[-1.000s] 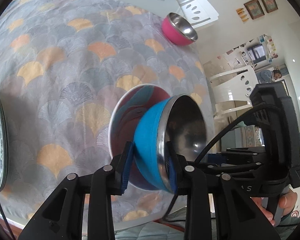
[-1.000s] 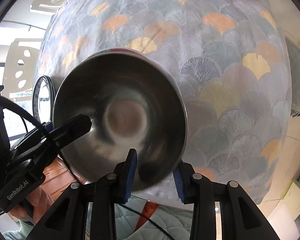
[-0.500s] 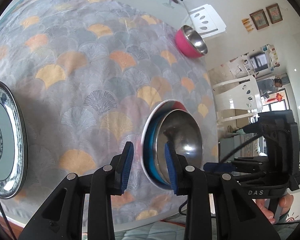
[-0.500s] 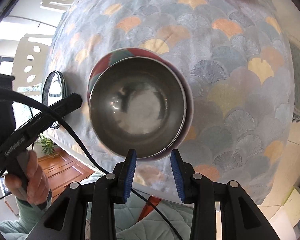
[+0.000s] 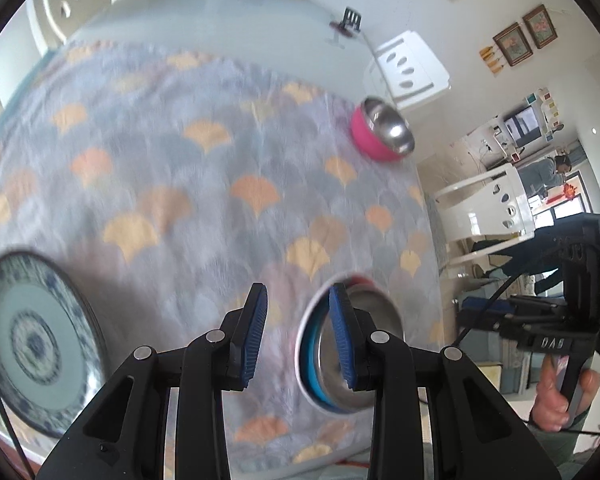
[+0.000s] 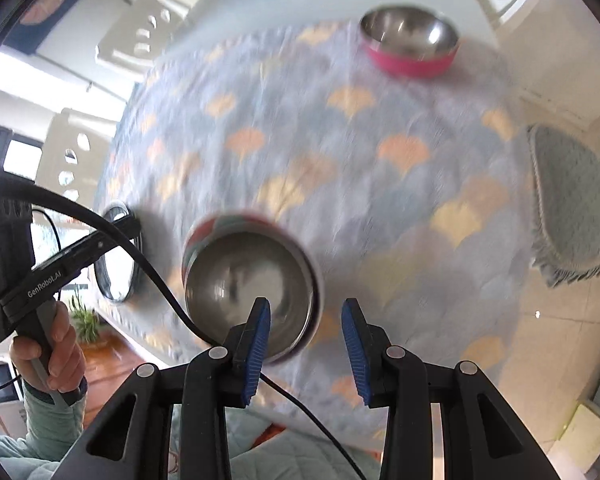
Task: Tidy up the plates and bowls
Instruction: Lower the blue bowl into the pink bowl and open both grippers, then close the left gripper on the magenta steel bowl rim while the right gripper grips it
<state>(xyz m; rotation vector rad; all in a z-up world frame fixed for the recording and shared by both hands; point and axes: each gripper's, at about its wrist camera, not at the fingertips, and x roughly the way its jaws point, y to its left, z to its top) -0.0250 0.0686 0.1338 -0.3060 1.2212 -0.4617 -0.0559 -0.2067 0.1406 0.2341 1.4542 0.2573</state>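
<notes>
A blue bowl with a steel inside [image 5: 332, 394] [image 6: 244, 276] sits nested in a red and teal marbled bowl [image 5: 302, 344] [image 6: 204, 228] near the table's front edge. My left gripper [image 5: 297, 292] hangs above and just left of this stack, open, with only tablecloth between its blue pads. My right gripper [image 6: 305, 304] hovers over the stack's near right rim, also open and holding nothing. A pink bowl with a steel inside [image 5: 380, 132] [image 6: 412, 44] stands at the far side. A blue and white patterned plate [image 5: 32, 344] [image 6: 114, 256] lies at the left edge.
The round table wears a grey cloth with orange fan shapes [image 5: 180, 184]. White chairs [image 5: 412, 68] stand around it, and one with a teal cushion [image 6: 572, 208] is at the right. A hand [image 6: 56, 344] grips the left tool's handle, its cable crossing the stack's front.
Both grippers were shut on the blue bowl's rim, held tilted over the marbled bowl. The bowl now rests inside it, and both grippers have let go and risen away.
</notes>
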